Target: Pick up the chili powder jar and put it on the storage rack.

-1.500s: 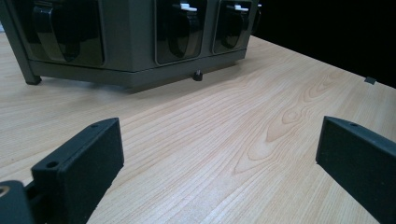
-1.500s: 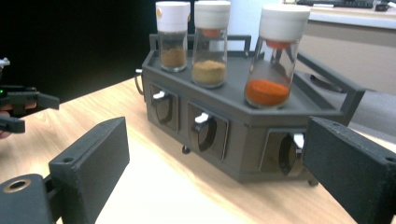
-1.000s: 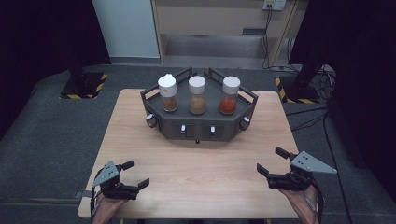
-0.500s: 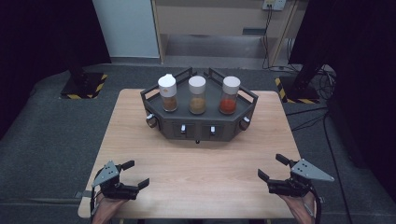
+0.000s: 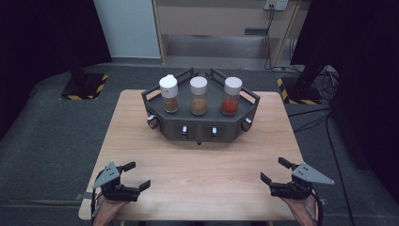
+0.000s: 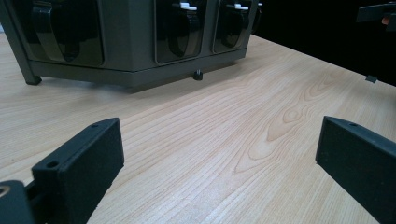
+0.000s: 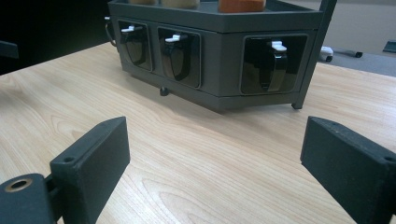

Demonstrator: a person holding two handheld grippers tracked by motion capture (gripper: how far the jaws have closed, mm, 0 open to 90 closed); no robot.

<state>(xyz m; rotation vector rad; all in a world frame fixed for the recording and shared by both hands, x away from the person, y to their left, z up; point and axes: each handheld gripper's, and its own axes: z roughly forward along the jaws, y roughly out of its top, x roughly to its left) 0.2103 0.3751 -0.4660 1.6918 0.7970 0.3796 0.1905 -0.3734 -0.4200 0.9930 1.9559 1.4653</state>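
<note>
The left gripper [image 5: 133, 175] sits low at the near left corner of the table [image 5: 202, 165], jaws spread wide and empty, just where it was 1 second ago. Its own view looks across bare wood at the dark spice rack [image 6: 126, 42], well apart from it.

In the middle, at the far side of the table, the rack [image 5: 201, 123] carries 3 white-capped jars in a row: a brownish one [image 5: 169, 93], a tan one [image 5: 198, 95] and a red-orange one [image 5: 232, 95]. None has moved; all 3 stand upright on the rack's top shelf.

The right gripper [image 5: 277, 172] is what has changed. Over the last second it has drifted back toward the person and a little lower, settling near the near right edge, jaws also wide with nothing between them. Its view faces the rack's front panels [image 7: 215, 51], with the red-orange jar's base [image 7: 242, 5] at the top edge.

That small retreat suggests both hands are resting at a start position, and no reach for a jar has yet begun. The work likely lies wholly ahead.
</note>
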